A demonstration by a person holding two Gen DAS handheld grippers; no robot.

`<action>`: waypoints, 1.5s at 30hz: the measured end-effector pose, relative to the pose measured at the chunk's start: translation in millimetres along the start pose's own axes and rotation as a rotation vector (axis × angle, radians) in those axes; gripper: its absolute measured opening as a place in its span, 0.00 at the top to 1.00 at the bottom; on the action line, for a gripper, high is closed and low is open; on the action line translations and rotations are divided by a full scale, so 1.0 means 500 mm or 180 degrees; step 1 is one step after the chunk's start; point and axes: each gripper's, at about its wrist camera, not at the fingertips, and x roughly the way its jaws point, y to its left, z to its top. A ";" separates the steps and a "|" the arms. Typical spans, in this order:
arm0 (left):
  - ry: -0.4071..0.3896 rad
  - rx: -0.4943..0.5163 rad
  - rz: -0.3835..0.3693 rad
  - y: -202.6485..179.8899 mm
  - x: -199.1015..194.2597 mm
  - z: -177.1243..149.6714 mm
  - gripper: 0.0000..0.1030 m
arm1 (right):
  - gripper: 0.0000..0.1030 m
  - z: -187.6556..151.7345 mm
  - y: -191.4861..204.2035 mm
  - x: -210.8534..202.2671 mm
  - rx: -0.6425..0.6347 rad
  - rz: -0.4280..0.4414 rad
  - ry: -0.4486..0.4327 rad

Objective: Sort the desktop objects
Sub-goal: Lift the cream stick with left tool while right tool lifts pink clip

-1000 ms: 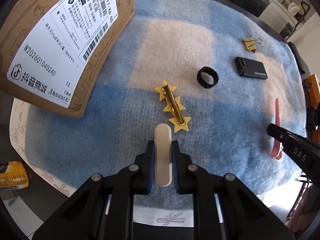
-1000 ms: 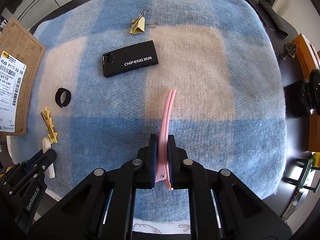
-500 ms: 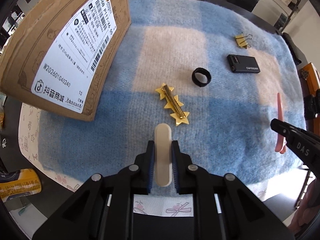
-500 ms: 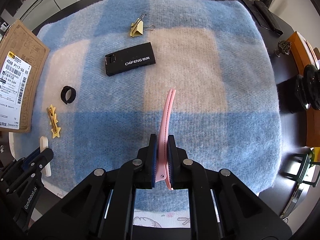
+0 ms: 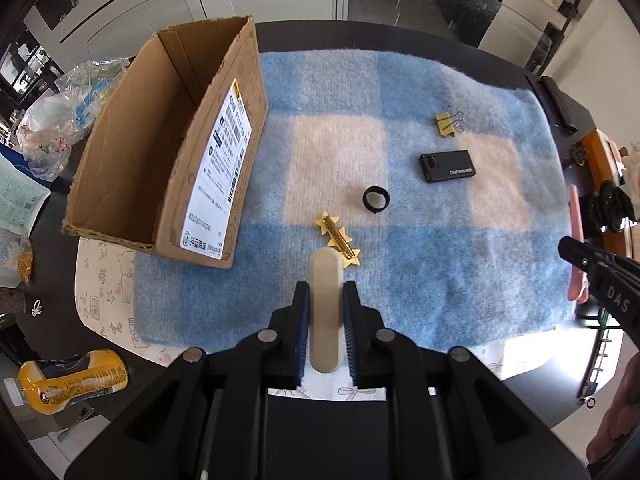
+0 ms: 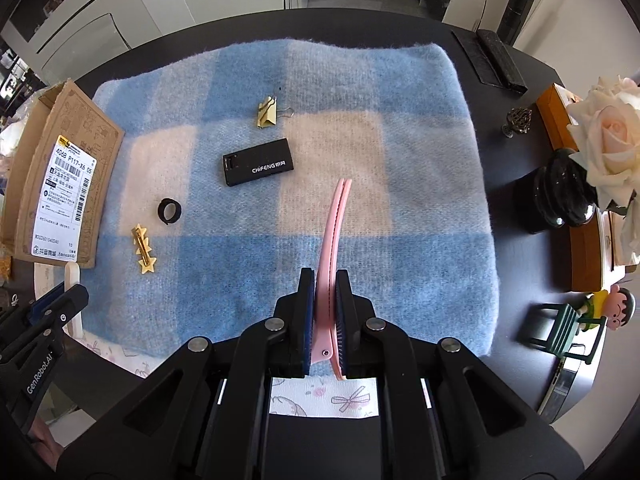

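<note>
My left gripper (image 5: 326,292) is shut on a flat cream hair clip (image 5: 326,280), held well above the blue-and-white checked blanket (image 5: 440,272). My right gripper (image 6: 324,280) is shut on a long pink hair clip (image 6: 334,220), also lifted off the blanket. On the blanket lie a gold star hair clip (image 5: 338,236), a black band (image 5: 376,199), a black rectangular device (image 5: 448,165) and a yellow binder clip (image 5: 447,123). An open cardboard box (image 5: 160,140) stands at the blanket's left edge. The right gripper with the pink clip (image 5: 576,240) shows at the left wrist view's right edge.
A yellow packet (image 5: 72,380) and plastic bags (image 5: 60,120) lie left of the box on the dark table (image 5: 540,392). At the right stand a black vase with a rose (image 6: 568,192), a wooden tray (image 6: 580,240) and a small figurine on a green chair (image 6: 592,316).
Both grippers have risen with their clips, so the blanket and objects look smaller. The open top of the cardboard box has come into the left wrist view.
</note>
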 end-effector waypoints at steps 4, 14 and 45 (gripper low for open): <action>-0.0022 -0.0010 -0.0026 0.001 -0.043 0.020 0.84 | 0.91 0.015 -0.009 -0.040 -0.0044 -0.0021 -0.0061; -0.0102 0.0086 -0.0123 -0.015 -0.161 0.024 0.84 | 0.91 0.018 -0.005 -0.174 -0.0040 0.0014 -0.0139; -0.0428 0.0049 -0.0047 0.063 -0.343 0.015 0.84 | 0.91 -0.035 0.038 -0.409 -0.0125 -0.0005 -0.0422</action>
